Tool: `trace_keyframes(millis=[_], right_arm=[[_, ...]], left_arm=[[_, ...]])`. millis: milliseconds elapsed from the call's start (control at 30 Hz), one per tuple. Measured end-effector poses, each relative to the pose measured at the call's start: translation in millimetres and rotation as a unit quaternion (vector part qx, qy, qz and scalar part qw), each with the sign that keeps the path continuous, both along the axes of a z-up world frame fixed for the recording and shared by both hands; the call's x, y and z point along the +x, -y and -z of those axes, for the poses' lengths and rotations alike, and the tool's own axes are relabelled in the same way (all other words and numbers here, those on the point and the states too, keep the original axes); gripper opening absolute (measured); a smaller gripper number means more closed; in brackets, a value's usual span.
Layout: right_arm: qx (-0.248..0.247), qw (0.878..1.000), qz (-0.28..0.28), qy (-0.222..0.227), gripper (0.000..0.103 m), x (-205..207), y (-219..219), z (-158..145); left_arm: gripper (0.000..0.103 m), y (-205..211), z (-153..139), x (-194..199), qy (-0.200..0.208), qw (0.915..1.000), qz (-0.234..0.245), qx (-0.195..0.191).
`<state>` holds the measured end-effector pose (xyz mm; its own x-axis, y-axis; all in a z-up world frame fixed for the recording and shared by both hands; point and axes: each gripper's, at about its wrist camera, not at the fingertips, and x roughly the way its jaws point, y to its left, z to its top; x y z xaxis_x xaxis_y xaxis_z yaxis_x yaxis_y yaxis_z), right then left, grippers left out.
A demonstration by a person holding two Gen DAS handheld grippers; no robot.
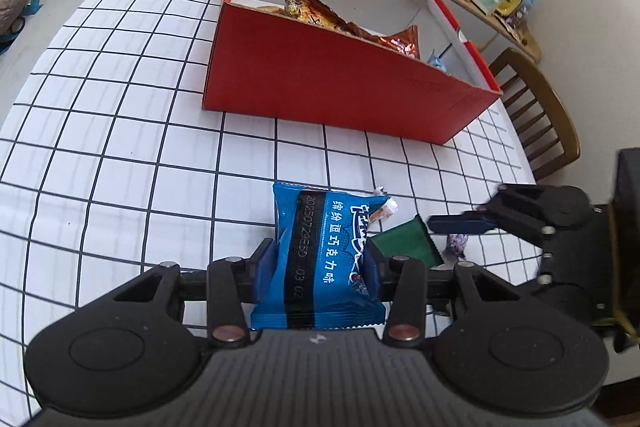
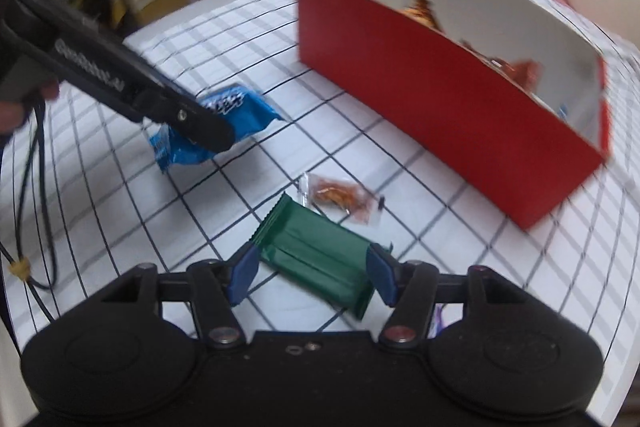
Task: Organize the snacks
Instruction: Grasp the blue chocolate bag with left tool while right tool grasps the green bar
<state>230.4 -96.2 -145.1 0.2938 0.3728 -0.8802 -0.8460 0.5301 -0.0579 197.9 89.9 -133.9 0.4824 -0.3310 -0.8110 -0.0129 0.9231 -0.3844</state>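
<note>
Blue snack packet (image 1: 320, 259), white lettering, clamped in left tongs (image 1: 318, 269), green wrapper (image 2: 316, 261) flat on counter (image 2: 240, 27) between spread right tongs (image 2: 312, 275), red box (image 1: 340, 87) beyond.

Grid tablecloth (image 1: 120, 131), wooden chair (image 1: 548, 115).

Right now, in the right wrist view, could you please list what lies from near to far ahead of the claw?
Right claw → dark green foil snack bar → small clear packet of orange snacks → red cardboard box with white interior.
</note>
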Motion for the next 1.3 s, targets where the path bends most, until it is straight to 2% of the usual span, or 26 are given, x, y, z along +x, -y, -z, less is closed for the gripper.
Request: trace_keyframes(millis=[100,300,533,667,800,1000,1133,1300], right_arm=[[-0.035,0.997,-0.064,-0.004,0.061,5,-12,9],[-0.084,0.980,-0.180,-0.011,0.065,10,-25,17],[-0.096,0.970,-0.217,-0.047,0.067,29,-30,25],[-0.088,0.969,-0.226,-0.052,0.069,32,-29,27],[-0.083,0.972,-0.212,-0.049,0.067,28,-25,27],[-0.056,0.985,-0.159,-0.042,0.055,11,-10,22],[-0.038,0.995,-0.090,-0.033,0.047,0,-6,17],[-0.010,1.000,0.015,-0.015,0.044,-18,0,14]], left_arm=[[0.044,-2,-2,-2,0.000,0.9999,-0.014,-0.008],[0.044,-7,-1,-1,-0.004,0.9990,-0.041,-0.019],[0.044,-9,1,1,-0.007,0.9980,-0.059,-0.021],[0.044,-11,3,2,-0.008,0.9977,-0.064,-0.021],[0.044,-13,4,2,-0.009,0.9976,-0.065,-0.022],[0.044,-10,4,0,-0.010,0.9984,-0.053,-0.018],[0.044,-6,2,-5,-0.009,0.9991,-0.039,-0.012],[0.044,-2,0,-15,-0.006,0.9997,-0.023,-0.001]])
